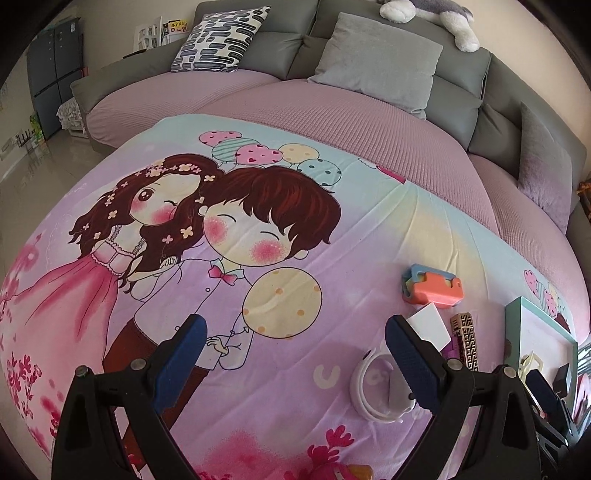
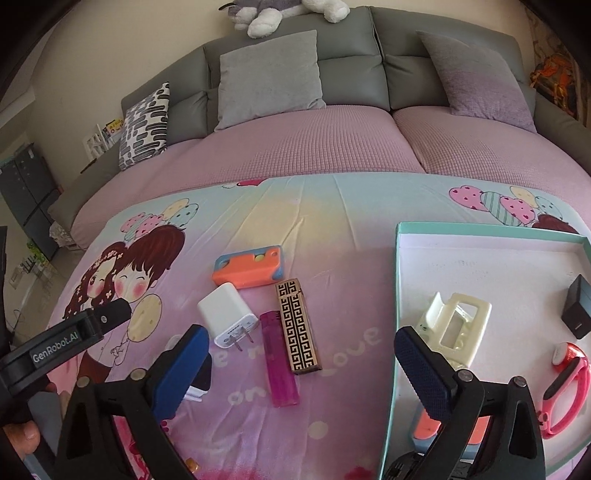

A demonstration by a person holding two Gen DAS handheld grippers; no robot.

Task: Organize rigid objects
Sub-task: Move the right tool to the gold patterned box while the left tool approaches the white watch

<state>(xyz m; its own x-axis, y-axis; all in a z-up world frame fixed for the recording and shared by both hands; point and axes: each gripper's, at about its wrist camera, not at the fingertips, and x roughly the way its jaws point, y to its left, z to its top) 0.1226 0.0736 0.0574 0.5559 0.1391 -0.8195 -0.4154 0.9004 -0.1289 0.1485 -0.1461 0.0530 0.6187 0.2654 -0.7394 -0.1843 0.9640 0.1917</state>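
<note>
On the cartoon-print sheet lie an orange and blue case [image 2: 248, 270], a white charger plug [image 2: 228, 319], a pink lighter [image 2: 278, 363] and a gold patterned lighter [image 2: 297, 328]. A teal-rimmed tray [image 2: 398, 280] at the right holds a cream frame piece [image 2: 458, 325], a black block [image 2: 578, 308] and a pink wristband [image 2: 567, 387]. My right gripper [image 2: 303, 363] is open, over the lighters. My left gripper [image 1: 295, 349] is open and empty; a white wristband [image 1: 373, 387] lies by its right finger. The case [image 1: 432, 286], plug [image 1: 430, 325] and gold lighter [image 1: 466, 341] show in the left wrist view.
The sheet lies on a pink-covered grey sofa [image 2: 332, 155] with grey cushions [image 2: 267, 75], a patterned pillow [image 2: 144, 123] and a plush toy [image 2: 288, 11] on the backrest. A dark cabinet [image 1: 53, 79] stands far left. My left gripper's body [image 2: 55, 349] shows at the right view's left.
</note>
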